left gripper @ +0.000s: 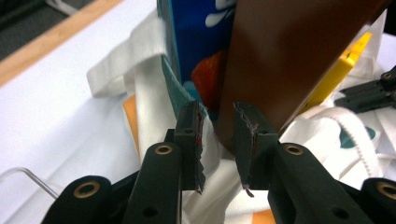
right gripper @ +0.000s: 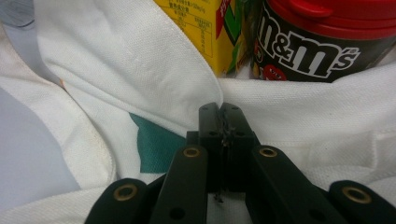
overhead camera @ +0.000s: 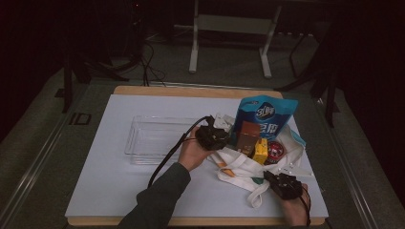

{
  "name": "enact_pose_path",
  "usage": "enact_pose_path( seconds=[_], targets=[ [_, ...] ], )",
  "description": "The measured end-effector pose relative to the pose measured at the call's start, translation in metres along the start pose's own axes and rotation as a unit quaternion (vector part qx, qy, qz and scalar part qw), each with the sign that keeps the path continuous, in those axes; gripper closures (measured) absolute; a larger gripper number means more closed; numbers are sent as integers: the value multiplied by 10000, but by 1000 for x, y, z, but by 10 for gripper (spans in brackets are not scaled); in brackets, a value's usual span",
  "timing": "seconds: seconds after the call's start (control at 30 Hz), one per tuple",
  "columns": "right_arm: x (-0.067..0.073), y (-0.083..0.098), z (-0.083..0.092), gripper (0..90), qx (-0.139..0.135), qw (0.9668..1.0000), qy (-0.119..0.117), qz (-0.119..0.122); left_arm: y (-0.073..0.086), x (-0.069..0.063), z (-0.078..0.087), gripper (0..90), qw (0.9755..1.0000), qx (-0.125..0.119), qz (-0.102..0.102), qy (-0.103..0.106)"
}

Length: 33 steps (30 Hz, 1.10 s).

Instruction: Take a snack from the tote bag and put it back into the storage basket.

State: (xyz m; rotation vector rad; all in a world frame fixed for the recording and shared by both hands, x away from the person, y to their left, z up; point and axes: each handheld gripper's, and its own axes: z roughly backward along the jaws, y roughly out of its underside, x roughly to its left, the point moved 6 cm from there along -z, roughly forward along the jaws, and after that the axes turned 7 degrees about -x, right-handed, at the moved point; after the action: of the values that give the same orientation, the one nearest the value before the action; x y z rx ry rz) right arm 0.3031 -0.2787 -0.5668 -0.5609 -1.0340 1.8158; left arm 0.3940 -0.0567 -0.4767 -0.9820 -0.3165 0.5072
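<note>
Fingers: left gripper (left gripper: 218, 122) slightly parted, empty; right gripper (right gripper: 220, 122) pinching white tote bag (right gripper: 140, 70), teal-printed, creased.

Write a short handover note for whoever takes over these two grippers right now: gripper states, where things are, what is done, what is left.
Left gripper: open, jaws at the foot of the brown box, not gripping it.
Right gripper: shut, at the white tote bag; whether it pinches cloth is unclear.
Things: brown box, blue snack bag, yellow carton and M&M's jar stand in the tote bag; the clear tray lies beside it.
Done: no item is in the tray yet.
Left: probably grip the brown box first.
</note>
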Motion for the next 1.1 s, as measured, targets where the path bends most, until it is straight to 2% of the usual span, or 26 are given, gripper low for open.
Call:
enact_pose_path(
  seconds=[0.07, 0.17, 0.27, 0.4, 0.5, 0.57, 0.7, 0.77, 0.83, 0.93, 1.1],
  targets=[
    [0, 0, 0, 883, -2, 10000, -4, -7, -1, -4, 0, 741, 9999, -66, -85, 66],
    [0, 0, 0, 883, -3, 10000, 0, 7, 3, -11, -7, 786, 9995, 149, -257, 146],
    [1, 0, 0, 883, -11, 10000, 21, 67, 9, -19, -17, 835, 9982, 341, -376, 320],
    [1, 0, 0, 883, -5, 10000, 29, 90, 13, -27, -23, 858, 9973, 407, -458, 395],
    [1, 0, 0, 882, -2, 9999, 24, 101, 13, -26, -22, 850, 9967, 410, -463, 535],
    [1, 0, 0, 881, -5, 9999, 27, 102, 13, -24, -20, 790, 9960, 420, -506, 604],
    [1, 0, 0, 880, -20, 9999, 27, 112, 8, -15, -13, 664, 9956, 260, -359, 831],
    [1, 0, -1, 879, -10, 9999, 39, 111, 6, -12, -9, 650, 9944, 174, -384, 965],
    [1, 0, -1, 879, -10, 9999, 48, 122, 3, -11, -5, 612, 9920, 82, -364, 1206],
    [1, 0, -1, 879, -12, 9999, 37, 122, -5, -6, 1, 586, 9908, -114, -339, 1307],
    [1, 0, -1, 879, -11, 9999, 35, 129, -24, -4, 10, 472, 9885, -483, -277, 1404]
  ],
)
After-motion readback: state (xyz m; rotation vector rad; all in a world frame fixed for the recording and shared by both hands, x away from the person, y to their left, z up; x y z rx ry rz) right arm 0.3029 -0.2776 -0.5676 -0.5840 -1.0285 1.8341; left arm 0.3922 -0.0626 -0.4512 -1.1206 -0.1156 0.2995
